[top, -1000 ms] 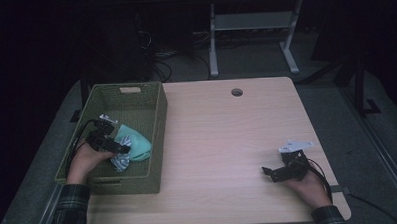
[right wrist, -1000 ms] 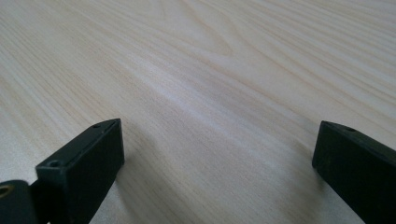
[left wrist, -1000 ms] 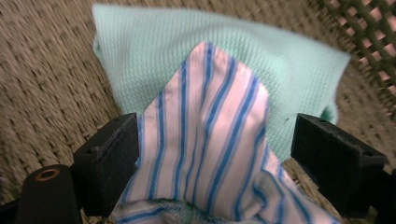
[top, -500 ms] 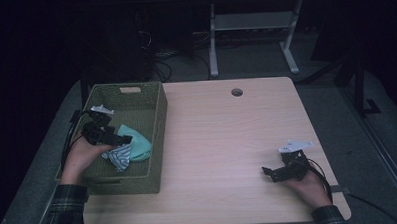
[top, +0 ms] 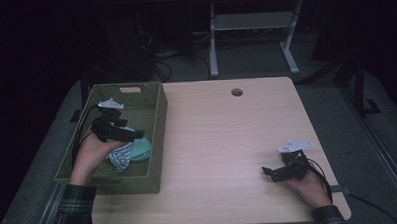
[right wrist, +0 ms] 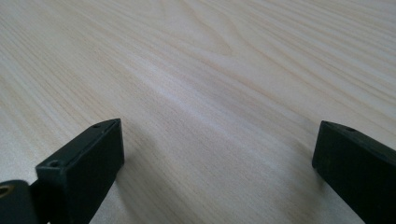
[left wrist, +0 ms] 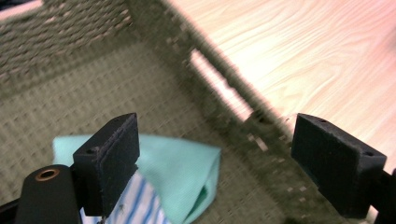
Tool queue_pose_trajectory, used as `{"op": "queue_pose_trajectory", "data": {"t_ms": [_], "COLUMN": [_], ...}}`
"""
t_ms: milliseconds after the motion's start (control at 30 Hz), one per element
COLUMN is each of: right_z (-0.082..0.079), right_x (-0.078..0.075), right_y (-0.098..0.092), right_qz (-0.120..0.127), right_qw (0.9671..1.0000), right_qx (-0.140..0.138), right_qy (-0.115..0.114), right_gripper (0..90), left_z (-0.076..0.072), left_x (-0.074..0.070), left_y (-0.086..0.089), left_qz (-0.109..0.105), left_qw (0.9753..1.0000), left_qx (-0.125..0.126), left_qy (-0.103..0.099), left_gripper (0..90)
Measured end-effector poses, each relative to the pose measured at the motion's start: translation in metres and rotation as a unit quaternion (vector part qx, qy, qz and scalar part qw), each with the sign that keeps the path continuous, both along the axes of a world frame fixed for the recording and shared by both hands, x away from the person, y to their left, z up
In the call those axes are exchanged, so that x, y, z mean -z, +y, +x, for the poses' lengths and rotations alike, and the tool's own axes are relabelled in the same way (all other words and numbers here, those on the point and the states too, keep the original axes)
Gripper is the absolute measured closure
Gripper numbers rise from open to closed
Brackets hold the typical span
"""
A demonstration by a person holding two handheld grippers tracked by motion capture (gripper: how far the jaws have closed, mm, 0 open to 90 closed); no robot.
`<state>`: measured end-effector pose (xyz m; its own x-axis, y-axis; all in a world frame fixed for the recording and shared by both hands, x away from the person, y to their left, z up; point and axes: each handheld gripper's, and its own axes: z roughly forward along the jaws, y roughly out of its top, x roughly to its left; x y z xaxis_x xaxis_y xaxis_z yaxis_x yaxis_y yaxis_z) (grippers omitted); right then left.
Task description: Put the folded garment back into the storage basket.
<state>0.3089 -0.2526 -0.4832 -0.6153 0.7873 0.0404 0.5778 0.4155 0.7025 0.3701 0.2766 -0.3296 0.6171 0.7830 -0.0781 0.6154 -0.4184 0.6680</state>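
Left gripper (top: 133, 135) hovers open over cloths (top: 133, 150) in the basket (top: 158, 101); nothing held.
Right gripper (top: 266, 171) rests open on the table (top: 227, 136); next, likely lower and pinch a cloth.

dark room, grey floor (top: 336, 102); white stand (top: 249, 35)

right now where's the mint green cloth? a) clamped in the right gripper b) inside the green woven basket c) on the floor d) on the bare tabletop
b: the mint green cloth lies on the bottom of the green woven basket, beside a striped cloth, under the open jaws of the left gripper.
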Motion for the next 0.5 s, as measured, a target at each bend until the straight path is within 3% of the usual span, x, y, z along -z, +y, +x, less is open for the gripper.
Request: {"op": "queue_pose_trajectory", "data": {"t_ms": [233, 500], "right_z": [0.0, 0.0], "right_x": [0.0, 0.0], "right_y": [0.0, 0.0], "right_qz": [0.0, -0.001], "right_qw": [1.0, 1.0], "right_qx": [0.0, -0.001], "right_qy": [0.0, -0.002], "right_gripper": [1.9, 1.9], "left_z": [-0.004, -0.01], "left_x": [-0.006, -0.008], "left_y": [-0.021, -0.057], "left_qz": [-0.012, -0.018], "left_qw": [0.9995, 0.9973], "left_qx": [0.028, 0.068], "left_qy": [-0.01, -0.02], "left_gripper": [14.9, 14.9]}}
